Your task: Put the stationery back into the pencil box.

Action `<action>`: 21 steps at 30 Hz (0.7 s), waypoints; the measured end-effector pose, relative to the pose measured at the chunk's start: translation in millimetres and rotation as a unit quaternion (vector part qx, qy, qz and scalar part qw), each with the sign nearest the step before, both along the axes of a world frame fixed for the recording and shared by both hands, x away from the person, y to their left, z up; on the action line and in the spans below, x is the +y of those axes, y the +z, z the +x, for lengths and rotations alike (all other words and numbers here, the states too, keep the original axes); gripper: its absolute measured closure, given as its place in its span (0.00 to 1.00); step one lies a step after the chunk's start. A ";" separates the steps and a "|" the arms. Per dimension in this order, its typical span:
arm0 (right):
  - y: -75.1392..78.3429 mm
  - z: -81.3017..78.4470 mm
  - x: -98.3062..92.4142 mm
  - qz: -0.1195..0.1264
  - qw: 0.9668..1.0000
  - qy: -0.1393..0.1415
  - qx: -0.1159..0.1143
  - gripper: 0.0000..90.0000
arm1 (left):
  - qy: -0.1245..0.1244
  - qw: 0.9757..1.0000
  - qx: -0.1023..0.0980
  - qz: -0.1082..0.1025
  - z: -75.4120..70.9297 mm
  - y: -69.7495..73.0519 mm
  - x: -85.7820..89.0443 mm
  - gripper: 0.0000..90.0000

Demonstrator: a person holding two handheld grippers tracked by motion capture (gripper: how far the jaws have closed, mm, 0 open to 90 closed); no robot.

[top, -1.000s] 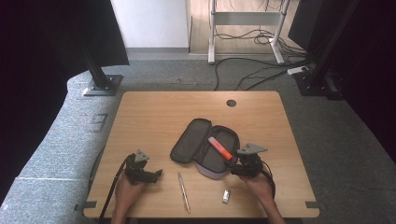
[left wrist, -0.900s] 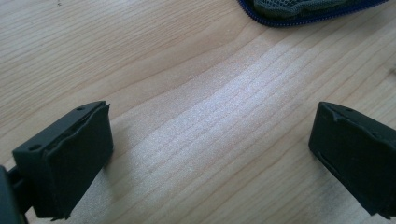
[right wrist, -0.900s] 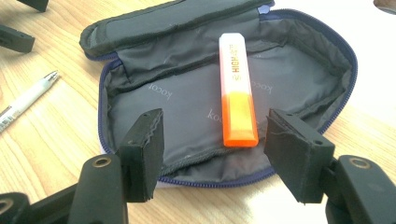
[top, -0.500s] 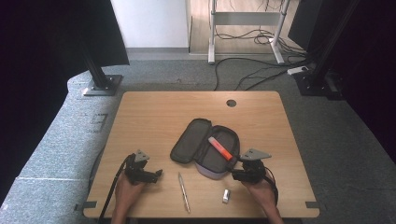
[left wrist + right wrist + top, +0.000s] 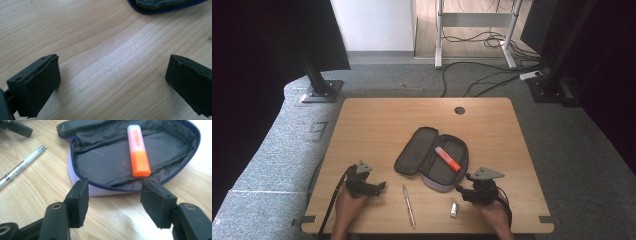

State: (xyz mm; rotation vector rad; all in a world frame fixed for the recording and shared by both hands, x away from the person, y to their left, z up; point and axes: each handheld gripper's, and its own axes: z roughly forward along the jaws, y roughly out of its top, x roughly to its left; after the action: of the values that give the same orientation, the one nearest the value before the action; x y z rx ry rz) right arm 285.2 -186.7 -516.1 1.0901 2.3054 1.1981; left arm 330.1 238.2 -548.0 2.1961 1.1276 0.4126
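An open dark pencil case (image 5: 422, 157) lies in the middle of the wooden table (image 5: 377, 125). An orange highlighter (image 5: 447, 158) rests inside its right half. My right gripper (image 5: 463, 183) stands just in front of the case's near rim. In the right gripper view the case (image 5: 105, 157) and highlighter (image 5: 138, 152) lie beyond my open right gripper (image 5: 115, 187). Its jaws have just been closing a little, with nothing between them. My left gripper (image 5: 379, 189) rests near the front left, open over bare wood (image 5: 112, 67), with the case's zip edge (image 5: 160, 5) farther off.
A silver pen (image 5: 408, 205) lies between the two hands near the front edge, also seen as the pen (image 5: 22, 166) left of the case. A small white object (image 5: 454, 209) sits by the right hand. A round cable hole (image 5: 459, 110) marks the table's far side.
My right gripper has drawn back from the case toward the near edge of the table. The highlighter stays in the case. The left gripper has not moved.
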 end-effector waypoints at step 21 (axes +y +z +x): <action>-17.2 -33.8 5.9 0.005 0.999 0.035 0.028 0.49 | 0.000 1.000 0.000 0.000 0.0 0.0 0.0 0.00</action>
State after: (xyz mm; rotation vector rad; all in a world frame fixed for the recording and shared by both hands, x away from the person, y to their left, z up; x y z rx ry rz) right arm 251.3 -180.9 -533.3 1.0677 2.3996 1.2199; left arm 330.1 238.2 -548.0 2.1959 1.1277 0.4126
